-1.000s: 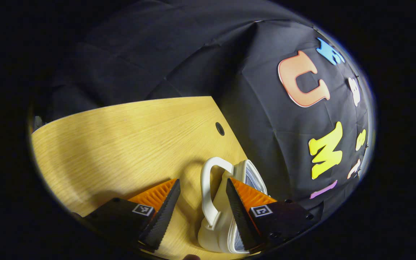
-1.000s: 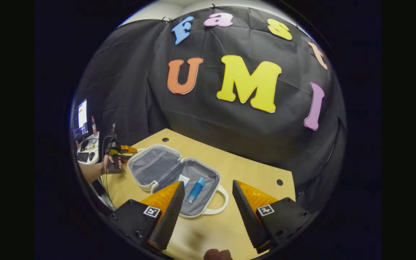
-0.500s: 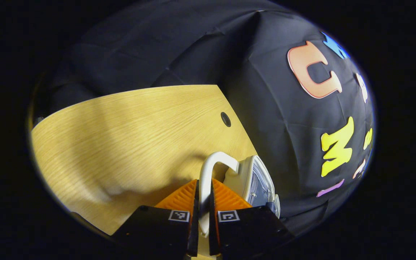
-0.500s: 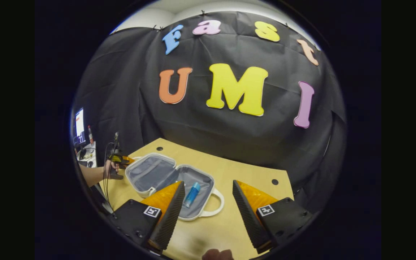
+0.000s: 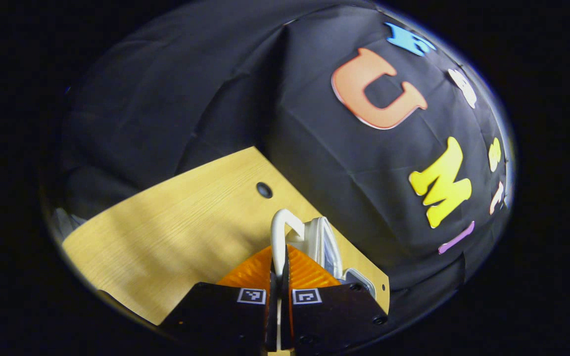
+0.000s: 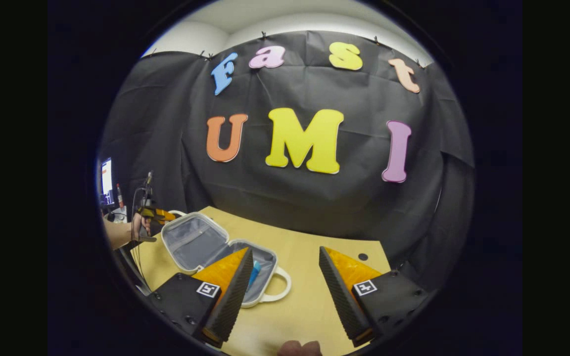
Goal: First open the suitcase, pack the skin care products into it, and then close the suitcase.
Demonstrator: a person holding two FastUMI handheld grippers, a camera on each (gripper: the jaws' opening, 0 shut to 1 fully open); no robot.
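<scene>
While my left gripper (image 5: 277,269) pinches the suitcase handle (image 5: 279,237) bottom center, my right gripper (image 6: 285,277) hangs wide open, holding nothing.

- Suitcase (image 6: 201,242): small, white shell, grey lining, lying open on the table, one half tilted up, white handle (image 5: 279,237) on each half.
- Blue tube (image 6: 254,275): lying inside the flat half.
</scene>
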